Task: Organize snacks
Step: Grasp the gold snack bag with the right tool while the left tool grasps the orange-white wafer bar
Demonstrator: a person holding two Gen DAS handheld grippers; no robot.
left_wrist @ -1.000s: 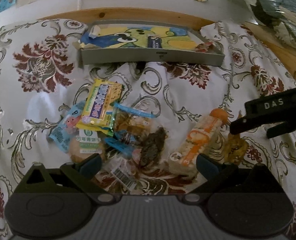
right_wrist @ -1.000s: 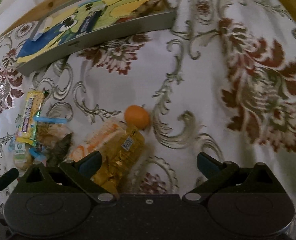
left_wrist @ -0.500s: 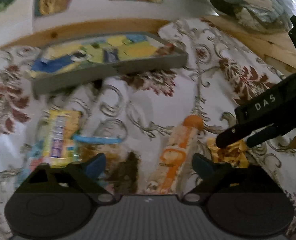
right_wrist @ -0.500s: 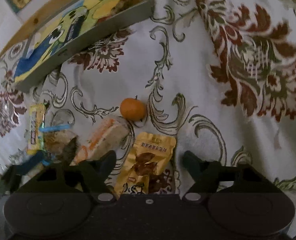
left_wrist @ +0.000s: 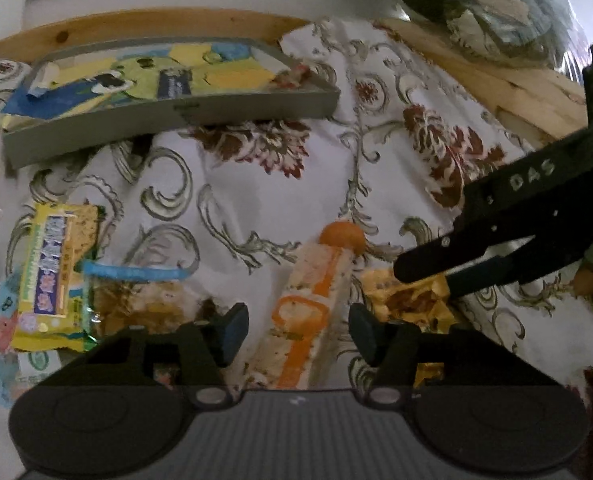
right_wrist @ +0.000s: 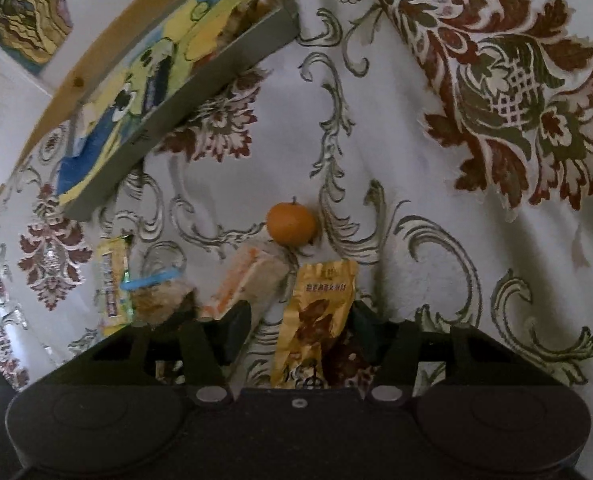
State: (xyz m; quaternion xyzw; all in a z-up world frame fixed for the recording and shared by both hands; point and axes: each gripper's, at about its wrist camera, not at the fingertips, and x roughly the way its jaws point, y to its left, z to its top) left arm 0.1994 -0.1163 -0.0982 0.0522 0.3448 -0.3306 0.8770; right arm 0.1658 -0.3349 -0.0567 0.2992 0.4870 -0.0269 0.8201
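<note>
snacks lie loose in a clump on the patterned cloth point(right_wrist: 396, 120), lower centre of both views. the grey tray point(left_wrist: 176, 114) sits at upper left and looks like the drop-off spot, my guess. it already has a couple of items in it.

left gripper point(left_wrist: 294, 330): jaws part open, straddling the orange-and-white pack point(left_wrist: 308, 312). pads sit either side with gaps, nothing gripped that i can see.

right gripper point(right_wrist: 300, 334): jaws part open around the gold pouch point(right_wrist: 320, 312). right pad looks at or behind its edge, left pad clear; not clamped as far as i can tell.

tangerine point(right_wrist: 291, 224) sits just above both packs, touching the pack's far end. yellow pack point(left_wrist: 52, 272) and clear bag point(left_wrist: 144, 300) are at lower left.
</note>
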